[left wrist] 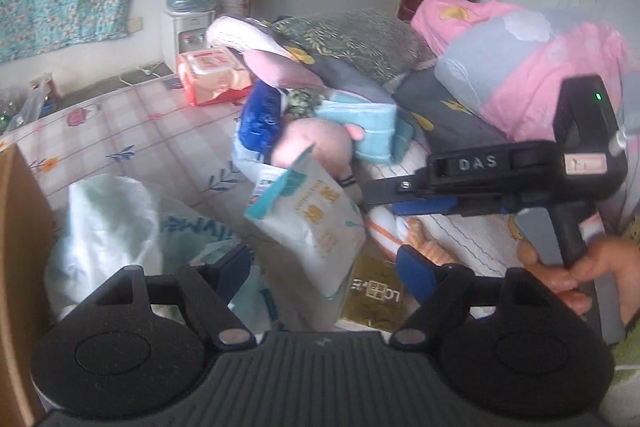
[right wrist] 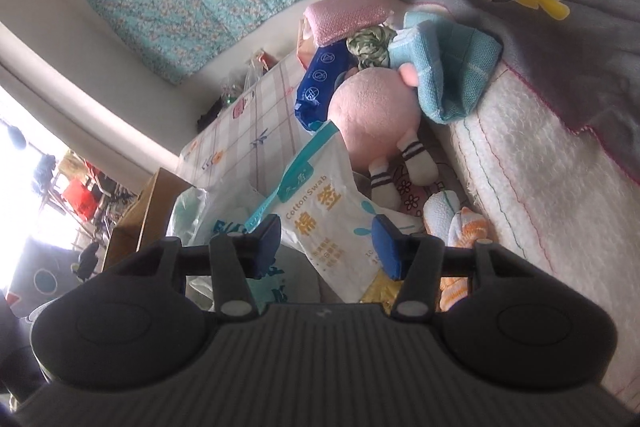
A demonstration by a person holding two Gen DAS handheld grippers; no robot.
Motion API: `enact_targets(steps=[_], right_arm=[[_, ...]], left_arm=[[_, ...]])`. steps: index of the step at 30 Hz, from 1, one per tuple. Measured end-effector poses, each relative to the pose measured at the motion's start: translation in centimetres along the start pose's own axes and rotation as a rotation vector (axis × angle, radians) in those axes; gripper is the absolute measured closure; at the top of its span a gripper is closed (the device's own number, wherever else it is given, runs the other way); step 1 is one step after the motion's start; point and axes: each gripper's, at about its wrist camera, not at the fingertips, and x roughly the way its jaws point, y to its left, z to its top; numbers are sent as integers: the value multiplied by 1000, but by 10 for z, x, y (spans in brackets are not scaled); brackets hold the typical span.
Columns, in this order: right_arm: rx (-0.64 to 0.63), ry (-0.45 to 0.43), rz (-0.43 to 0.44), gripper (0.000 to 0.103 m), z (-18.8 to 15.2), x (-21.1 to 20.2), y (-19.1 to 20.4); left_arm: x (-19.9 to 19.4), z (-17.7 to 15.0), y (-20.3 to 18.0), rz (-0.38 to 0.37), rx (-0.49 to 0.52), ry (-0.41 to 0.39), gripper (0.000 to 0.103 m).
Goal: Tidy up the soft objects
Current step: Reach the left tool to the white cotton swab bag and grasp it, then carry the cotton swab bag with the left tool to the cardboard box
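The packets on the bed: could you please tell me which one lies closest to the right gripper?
The white cotton swab packet, right before the right gripper; the blue packet and the red one lie farther back.

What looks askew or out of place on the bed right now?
The cotton swab pack stands tilted on one end, leaning against the pink plush doll rather than lying flat. The doll lies tipped over with its striped-sock feet out, half under a folded teal towel. Nothing looks spilled or torn.
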Motion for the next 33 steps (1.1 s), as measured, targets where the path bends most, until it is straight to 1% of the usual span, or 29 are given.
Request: enact_targets(steps=[1, 3, 6, 8, 11, 14, 16, 20, 23, 25, 27, 28, 31, 33], right_arm=[[-13, 12, -4, 52, 4, 4, -1], [-37, 36, -12, 52, 12, 11, -3], [-52, 63, 10, 52, 24, 21, -8], [-54, 82, 33, 51, 29, 28, -13], [-56, 124, 69, 49, 36, 44, -20], [-25, 166, 79, 47, 39, 61, -30], [-3, 190, 87, 47, 41, 71, -36], [35, 222, 142, 46, 42, 85, -45], [33, 225, 164, 46, 40, 85, -44], [25, 219, 167, 50, 39, 85, -41], [26, 213, 177, 60, 37, 83, -37], [32, 211, 183, 63, 37, 82, -35], [37, 198, 171, 68, 35, 77, -27], [46, 188, 173, 71, 33, 71, -23]], left_arm=[[7, -2, -6, 3, 4, 12, 25], [24, -1, -9, 0, -11, 42, 36], [46, 3, -3, -10, -70, 79, 40], [58, 4, 1, -8, -93, 97, 41], [75, 6, 10, -6, -136, 145, 41], [88, 8, 17, -6, -179, 173, 41], [93, 10, 21, -5, -195, 176, 41], [102, 13, 25, -4, -217, 178, 41], [104, 13, 26, 6, -222, 170, 49], [102, 14, 27, 9, -223, 165, 55], [100, 15, 28, 9, -227, 157, 58], [98, 15, 28, 6, -230, 153, 59], [92, 16, 27, 6, -229, 137, 63], [85, 18, 25, 7, -221, 120, 63]])
